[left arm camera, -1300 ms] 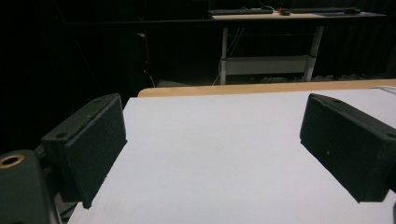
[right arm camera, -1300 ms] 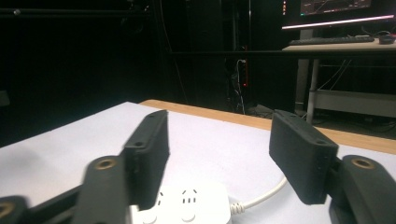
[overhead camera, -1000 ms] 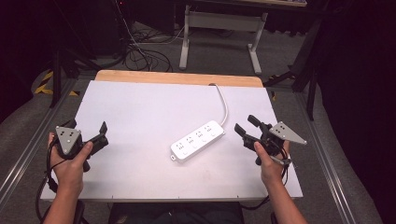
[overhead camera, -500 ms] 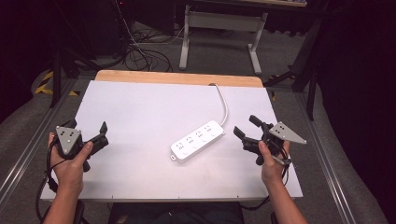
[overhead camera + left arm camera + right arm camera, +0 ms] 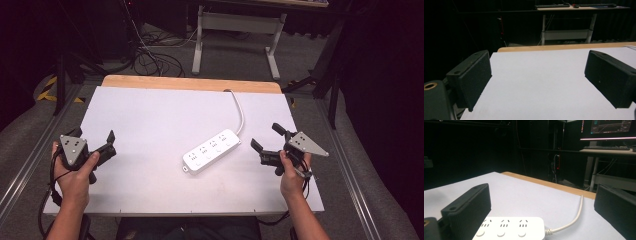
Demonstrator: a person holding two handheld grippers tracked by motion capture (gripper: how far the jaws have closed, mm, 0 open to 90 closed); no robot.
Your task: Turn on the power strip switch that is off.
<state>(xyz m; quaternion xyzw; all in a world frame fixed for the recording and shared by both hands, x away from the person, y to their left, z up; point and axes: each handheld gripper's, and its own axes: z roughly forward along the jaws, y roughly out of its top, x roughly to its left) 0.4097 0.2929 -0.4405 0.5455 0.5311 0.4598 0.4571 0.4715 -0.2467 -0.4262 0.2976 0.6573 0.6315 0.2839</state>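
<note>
The left tool (image 5: 95,145) sits at the left edge of the white surface (image 5: 150,115), jaws wide with nothing between them. The power strip (image 5: 212,150) lies slantwise right of centre, its cord (image 5: 240,110) running to the far edge. Just beside it, the right tool (image 5: 267,142) has just been opening; its jaws stand wide, nothing between them.

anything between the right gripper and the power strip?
Nothing. In the high view, bare white table separates the right gripper from the power strip. The right gripper view agrees: the open jaws, just widened, frame the strip with nothing between them.
</note>
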